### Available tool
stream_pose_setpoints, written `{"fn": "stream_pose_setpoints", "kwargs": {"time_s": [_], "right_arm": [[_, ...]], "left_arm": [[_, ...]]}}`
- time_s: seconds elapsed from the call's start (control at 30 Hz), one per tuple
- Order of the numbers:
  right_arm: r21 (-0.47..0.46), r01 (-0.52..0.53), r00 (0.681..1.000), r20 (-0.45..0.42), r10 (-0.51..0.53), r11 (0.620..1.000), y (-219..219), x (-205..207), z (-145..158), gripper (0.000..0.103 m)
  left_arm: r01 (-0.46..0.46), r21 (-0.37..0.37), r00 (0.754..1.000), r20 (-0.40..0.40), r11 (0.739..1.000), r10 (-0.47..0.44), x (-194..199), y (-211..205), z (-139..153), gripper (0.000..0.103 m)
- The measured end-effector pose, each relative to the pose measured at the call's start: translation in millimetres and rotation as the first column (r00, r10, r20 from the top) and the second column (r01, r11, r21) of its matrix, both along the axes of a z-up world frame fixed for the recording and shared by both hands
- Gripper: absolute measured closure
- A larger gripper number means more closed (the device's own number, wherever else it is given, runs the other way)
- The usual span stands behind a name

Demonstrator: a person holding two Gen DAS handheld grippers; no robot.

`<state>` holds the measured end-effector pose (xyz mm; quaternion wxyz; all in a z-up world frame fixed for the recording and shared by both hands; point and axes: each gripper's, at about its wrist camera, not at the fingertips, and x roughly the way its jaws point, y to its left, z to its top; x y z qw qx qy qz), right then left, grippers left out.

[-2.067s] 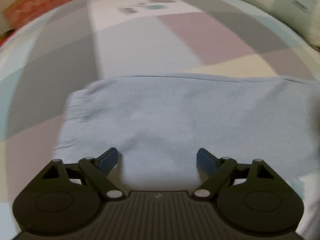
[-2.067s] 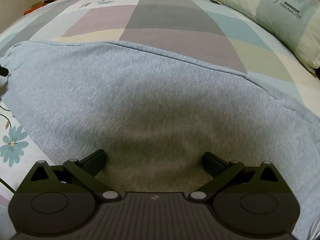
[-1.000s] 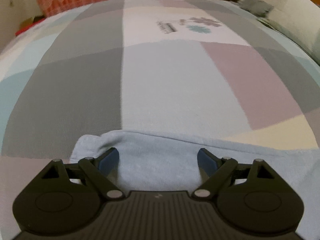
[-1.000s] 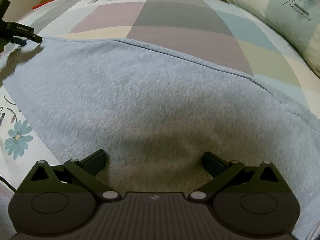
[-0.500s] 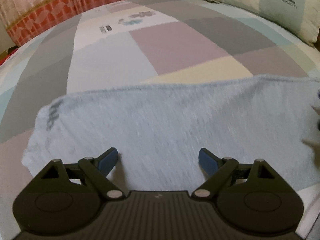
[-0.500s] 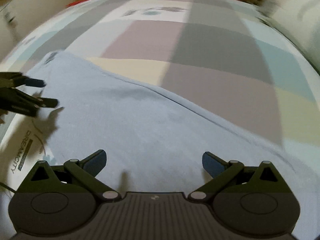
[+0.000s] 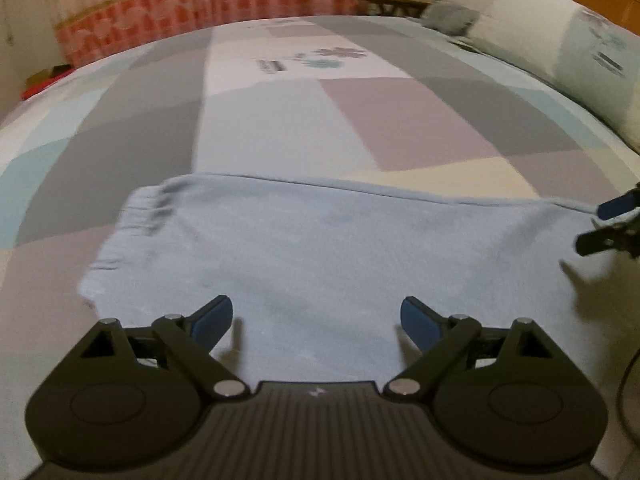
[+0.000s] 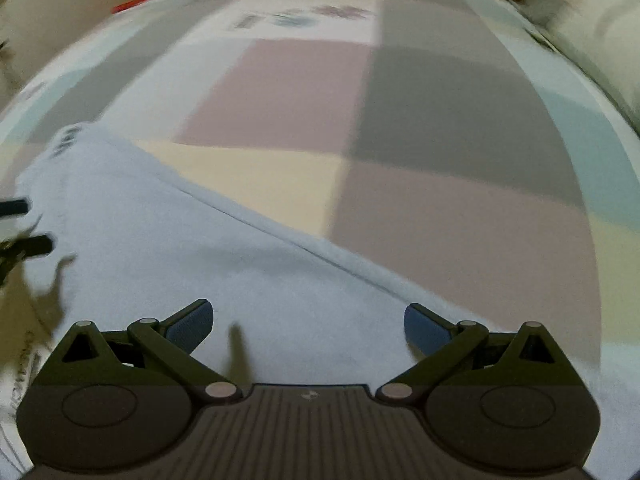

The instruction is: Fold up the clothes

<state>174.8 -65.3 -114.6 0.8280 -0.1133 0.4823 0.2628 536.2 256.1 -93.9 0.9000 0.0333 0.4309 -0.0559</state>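
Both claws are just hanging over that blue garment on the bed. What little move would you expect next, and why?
Probably lower the left gripper onto the near edge of the garment and pinch it. Its jaws are opening with nothing between them, and the right gripper is open and empty too. The cloth lies flat on the bed, its cuffed end to the left, so any fold needs a grip first.
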Motion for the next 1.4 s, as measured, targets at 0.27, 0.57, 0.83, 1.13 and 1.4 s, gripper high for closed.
{"fn": "stream_pose_setpoints", "kwargs": {"time_s": [0.27, 0.57, 0.83, 1.13, 1.4], "right_arm": [[-0.038, 0.037, 0.998, 0.058, -0.035, 0.999, 75, 7, -25, 0.0], [-0.085, 0.153, 0.972, 0.191, -0.134, 0.985, 70, 59, -26, 0.0], [0.096, -0.025, 1.0, -0.012, 0.026, 0.995, 73, -7, -6, 0.0], [-0.027, 0.02, 0.999, 0.044, -0.019, 0.999, 95, 9, -42, 0.0], [0.026, -0.092, 0.996, 0.011, 0.091, 0.995, 125, -6, -24, 0.0]], "left_arm": [[-0.034, 0.0, 0.999, 0.001, 0.999, 0.034, 11, 14, -18, 0.012], [-0.016, -0.021, 0.999, 0.028, 1.0, 0.016, 20, 25, -17, 0.012], [0.087, -0.01, 0.995, 0.048, 0.996, -0.087, 4, 27, -8, 0.012], [0.214, -0.006, 0.976, -0.024, 0.977, -0.214, 1, 40, -17, 0.012], [0.17, -0.071, 0.984, -0.041, 0.983, -0.173, 7, 67, -18, 0.012]]}}
